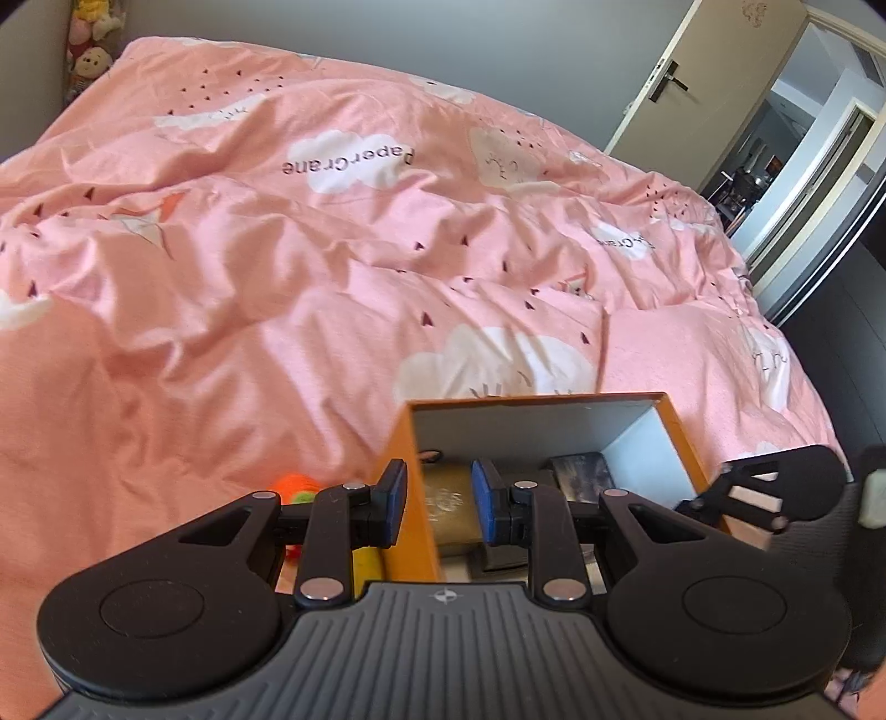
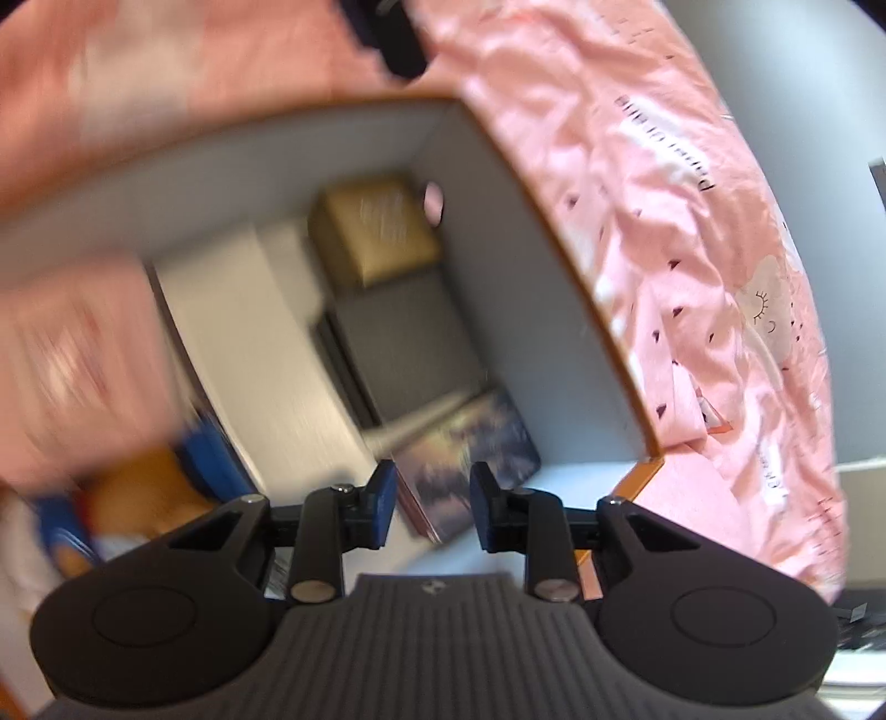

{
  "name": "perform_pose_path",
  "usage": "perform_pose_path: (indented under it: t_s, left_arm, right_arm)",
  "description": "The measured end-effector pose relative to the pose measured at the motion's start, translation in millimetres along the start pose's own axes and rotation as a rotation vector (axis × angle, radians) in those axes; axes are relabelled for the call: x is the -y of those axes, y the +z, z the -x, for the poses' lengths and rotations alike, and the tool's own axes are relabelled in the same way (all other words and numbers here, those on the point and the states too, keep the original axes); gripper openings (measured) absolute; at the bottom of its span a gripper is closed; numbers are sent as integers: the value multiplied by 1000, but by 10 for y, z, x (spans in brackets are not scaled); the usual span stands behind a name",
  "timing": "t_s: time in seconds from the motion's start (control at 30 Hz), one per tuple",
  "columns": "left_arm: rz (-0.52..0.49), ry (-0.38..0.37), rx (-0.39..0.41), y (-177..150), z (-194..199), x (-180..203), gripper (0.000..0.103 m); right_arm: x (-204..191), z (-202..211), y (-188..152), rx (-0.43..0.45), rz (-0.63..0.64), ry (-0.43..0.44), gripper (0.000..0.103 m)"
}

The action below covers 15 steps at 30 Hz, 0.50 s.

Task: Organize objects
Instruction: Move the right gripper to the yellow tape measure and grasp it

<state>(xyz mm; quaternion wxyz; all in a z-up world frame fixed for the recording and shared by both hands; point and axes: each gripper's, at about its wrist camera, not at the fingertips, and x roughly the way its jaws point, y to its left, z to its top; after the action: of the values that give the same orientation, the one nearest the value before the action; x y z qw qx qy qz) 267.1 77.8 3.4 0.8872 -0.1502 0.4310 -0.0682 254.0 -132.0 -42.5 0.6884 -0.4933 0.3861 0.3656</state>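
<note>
Hold the left gripper (image 1: pixel 440 493) steady and low on the wall of the orange box (image 1: pixel 396 437), so as not to tip the load. Lift the right gripper (image 2: pixel 433 498) straight up out of the opening, clear of the rim, before going for the next loose piece. Judging by the layout, packing is well along, with a few pieces left outside.

Left fingers: narrowly parted, astride the box's left wall, one outside and one inside. Cannot tell whether pressing the wall or merely flanking it.

Right fingers: parted by a modest gap, empty, touching nothing, hanging over the near end of the box.

Just past the right fingers, flat on the box bottom: a dark printed card (image 2: pixel 470 443). Beyond it a grey slab (image 2: pixel 410 343), then a tan carton (image 2: pixel 376 232) in the far corner, next to a white carton (image 2: pixel 249 310). All lying flat, packed close, with little bare floor left.

Outside, just beside the left wall: an orange-and-green toy (image 1: pixel 293 484) and a yellow thing (image 1: pixel 368 565), partly hidden behind the left gripper. At the left edge of the right wrist view, a pink smear and a blue-and-orange blur, too smeared to name.

Under everything, a rumpled pink bedspread (image 1: pixel 277 249). Farther off, an open door (image 1: pixel 714 72) at the right and stuffed animals (image 1: pixel 88 44) in the far left corner.
</note>
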Motion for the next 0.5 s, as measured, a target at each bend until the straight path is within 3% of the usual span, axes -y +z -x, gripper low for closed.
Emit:
perform_pose_path:
  t_s: [0.3,0.5]
  left_arm:
    - [-107,128,-18,72,256,-274,29]
    - [-233,186,-107,-37,210,-389,29]
  right_arm:
    - [-4,498,634,240,-157,174,30]
    - [-227,415,1144,250,-62,260,39]
